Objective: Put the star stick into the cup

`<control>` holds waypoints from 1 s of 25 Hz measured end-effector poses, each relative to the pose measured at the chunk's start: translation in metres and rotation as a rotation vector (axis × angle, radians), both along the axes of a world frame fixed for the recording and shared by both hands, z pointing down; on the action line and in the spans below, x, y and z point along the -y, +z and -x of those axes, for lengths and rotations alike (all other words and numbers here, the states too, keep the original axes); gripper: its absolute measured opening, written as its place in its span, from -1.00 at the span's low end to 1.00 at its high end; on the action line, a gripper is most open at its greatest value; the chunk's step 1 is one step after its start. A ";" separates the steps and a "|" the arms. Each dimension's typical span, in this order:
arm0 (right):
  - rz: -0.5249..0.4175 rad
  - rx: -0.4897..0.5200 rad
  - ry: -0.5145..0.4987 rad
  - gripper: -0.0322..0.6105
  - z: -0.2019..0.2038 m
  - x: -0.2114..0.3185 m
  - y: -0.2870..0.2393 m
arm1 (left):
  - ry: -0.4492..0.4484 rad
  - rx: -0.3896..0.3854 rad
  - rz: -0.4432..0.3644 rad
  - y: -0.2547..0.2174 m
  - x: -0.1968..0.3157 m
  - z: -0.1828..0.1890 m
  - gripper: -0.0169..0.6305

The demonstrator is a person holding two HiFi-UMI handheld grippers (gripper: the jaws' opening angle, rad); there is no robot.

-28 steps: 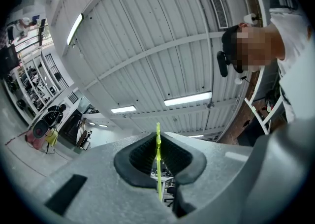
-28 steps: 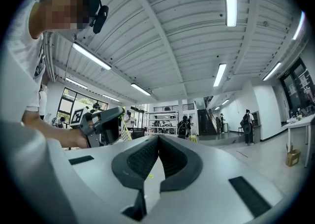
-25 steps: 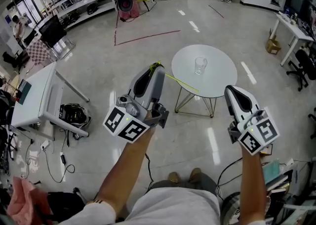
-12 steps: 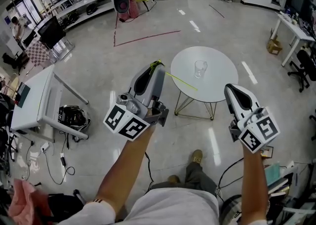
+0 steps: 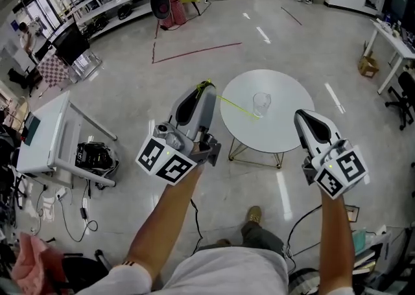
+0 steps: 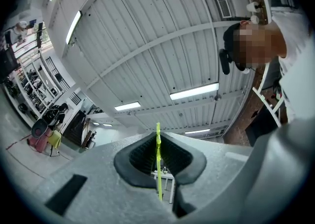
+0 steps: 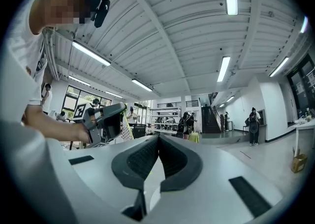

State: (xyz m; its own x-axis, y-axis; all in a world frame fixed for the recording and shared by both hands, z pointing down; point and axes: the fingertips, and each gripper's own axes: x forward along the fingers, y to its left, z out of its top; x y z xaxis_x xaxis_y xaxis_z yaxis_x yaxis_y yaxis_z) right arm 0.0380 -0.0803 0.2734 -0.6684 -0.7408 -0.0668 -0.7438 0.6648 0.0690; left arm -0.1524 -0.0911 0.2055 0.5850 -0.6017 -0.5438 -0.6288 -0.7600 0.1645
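Left gripper (image 5: 206,87) clamped on stick (image 5: 237,107); jaws nearly together, thin yellow-green shaft pinched between pads. In head view stick ran from jaw tips toward 4 o'clock, far end over table (image 5: 285,135), just at 8 o'clock of cup (image 5: 261,102); height above table unclear. Cup upright near table centre. Right gripper (image 5: 303,117) at 3 o'clock of left gripper, jaws together, nothing between.

The left tool (image 6: 158,169) pinches the yellow-green star stick (image 6: 158,161) upright between its closed jaws, ceiling lights (image 6: 194,91) overhead.
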 end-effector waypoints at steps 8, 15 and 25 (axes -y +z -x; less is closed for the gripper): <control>0.017 -0.026 -0.051 -0.86 -0.029 0.068 0.006 | -0.050 0.033 0.033 0.009 0.066 -0.035 -0.85; 0.041 -0.047 -0.102 -0.86 -0.049 0.118 0.019 | -0.106 0.074 0.075 0.029 0.120 -0.062 -0.85; 0.062 -0.063 -0.131 -0.86 -0.061 0.160 0.034 | -0.153 0.115 0.133 0.062 0.163 -0.080 -0.85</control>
